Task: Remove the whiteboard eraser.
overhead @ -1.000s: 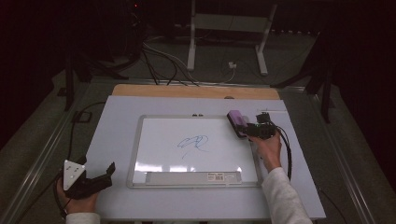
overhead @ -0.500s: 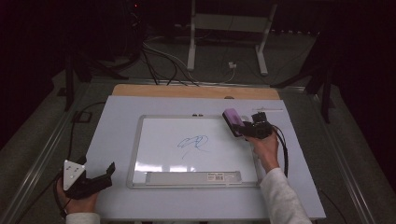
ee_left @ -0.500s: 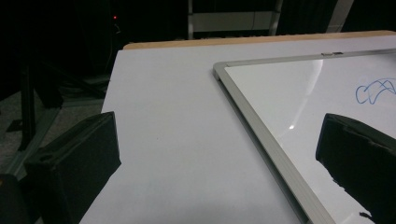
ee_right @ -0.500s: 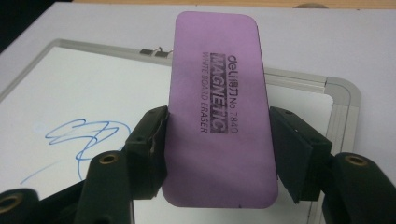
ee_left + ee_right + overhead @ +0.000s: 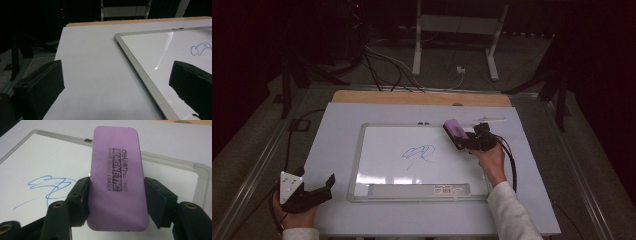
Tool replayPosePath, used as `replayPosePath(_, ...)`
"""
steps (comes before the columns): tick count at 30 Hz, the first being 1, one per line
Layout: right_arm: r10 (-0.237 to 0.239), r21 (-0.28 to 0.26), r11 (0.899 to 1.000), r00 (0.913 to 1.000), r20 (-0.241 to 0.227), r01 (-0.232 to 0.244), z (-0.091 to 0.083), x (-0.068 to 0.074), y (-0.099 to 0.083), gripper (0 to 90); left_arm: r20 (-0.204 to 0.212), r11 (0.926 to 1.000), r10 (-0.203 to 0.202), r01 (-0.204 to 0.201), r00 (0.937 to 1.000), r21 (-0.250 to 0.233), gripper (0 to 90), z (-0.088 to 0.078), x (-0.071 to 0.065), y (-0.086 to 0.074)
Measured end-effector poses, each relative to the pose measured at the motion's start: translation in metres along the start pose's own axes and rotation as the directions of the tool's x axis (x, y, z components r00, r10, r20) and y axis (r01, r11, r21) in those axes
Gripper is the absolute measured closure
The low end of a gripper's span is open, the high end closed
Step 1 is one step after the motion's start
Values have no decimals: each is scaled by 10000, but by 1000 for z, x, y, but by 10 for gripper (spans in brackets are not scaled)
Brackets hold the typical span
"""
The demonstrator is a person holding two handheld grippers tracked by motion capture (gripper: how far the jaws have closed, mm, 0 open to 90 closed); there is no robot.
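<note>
The right gripper (image 5: 469,141) is clamped on the long sides of a purple eraser (image 5: 117,176), printed face up, presumably so the underside can meet the board. It is held above the upper right part of the whiteboard (image 5: 377,165) — whether it touches the surface cannot be told. A blue scribble (image 5: 418,153) lies near the board's centre, to the eraser's left; erasing it is the likely purpose. The left gripper (image 5: 314,192) rests on the table (image 5: 337,125) just off the board's lower left corner, jaws wide apart and empty — apparently parked clear of the work area.
</note>
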State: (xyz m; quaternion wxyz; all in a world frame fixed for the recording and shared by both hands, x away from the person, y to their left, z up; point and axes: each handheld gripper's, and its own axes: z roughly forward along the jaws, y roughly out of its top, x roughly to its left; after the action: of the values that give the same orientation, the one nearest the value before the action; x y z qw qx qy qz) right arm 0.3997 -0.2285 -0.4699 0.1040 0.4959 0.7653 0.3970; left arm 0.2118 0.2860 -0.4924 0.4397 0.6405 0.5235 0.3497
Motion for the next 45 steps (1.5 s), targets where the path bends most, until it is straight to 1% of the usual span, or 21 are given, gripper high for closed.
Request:
replayPosePath(6, -391, 68, 9992, 9991, -137, 392, 4, 12, 0, 411, 1, 10000, 12, -12, 10000, 7, 5, 0, 0, 0)
replayPosePath(9, -678, 106, 9976, 9976, -124, 679, 6, 19, 0, 411, -1, 10000, 11, -11, 10000, 6, 5, 0, 0, 0)
replayPosePath(15, -1084, 250, 9937, 9938, -241, 1090, 12, 32, -2, 411, -3, 10000, 5, -5, 10000, -5, 5, 0, 0, 0)
replayPosePath(16, -1275, 293, 9913, 9915, -261, 1282, 14, 36, -3, 411, -1, 10000, 10, -10, 10000, -5, 4, 0, 0, 0)
replayPosePath(17, -1275, 293, 9913, 9915, -261, 1282, 14, 36, -3, 411, 0, 10000, 18, -18, 10000, -6, 4, 0, 0, 0)
replayPosePath(22, -1645, 470, 9850, 9859, -290, 1657, 19, 46, -6, 411, -3, 10000, 16, -16, 10000, -8, 5, 0, 0, 0)
replayPosePath(30, -2002, 690, 9768, 9787, -448, 2029, 27, 58, -14, 411, 18, 10000, 39, -39, 10000, 2, 5, 0, 0, 0)
replayPosePath(36, -2329, 974, 9665, 9710, -545, 2373, 35, 66, -22, 411, 10, 10000, 27, -27, 10000, 5, 4, 0, 0, 0)
replayPosePath(40, -2681, 1130, 9556, 9621, -505, 2723, 37, 72, -25, 410, 22, 10000, 42, -42, 10000, 7, 5, 0, 0, 0)
replayPosePath(42, -2723, 1224, 9532, 9609, -504, 2765, 38, 73, -26, 410, 23, 10000, 55, -55, 10000, 24, 5, 0, 0, 0)
replayPosePath(45, -2662, 1235, 9548, 9627, -485, 2702, 39, 73, -26, 409, 5, 10000, 12, -12, 10000, -4, 5, 0, 0, 0)
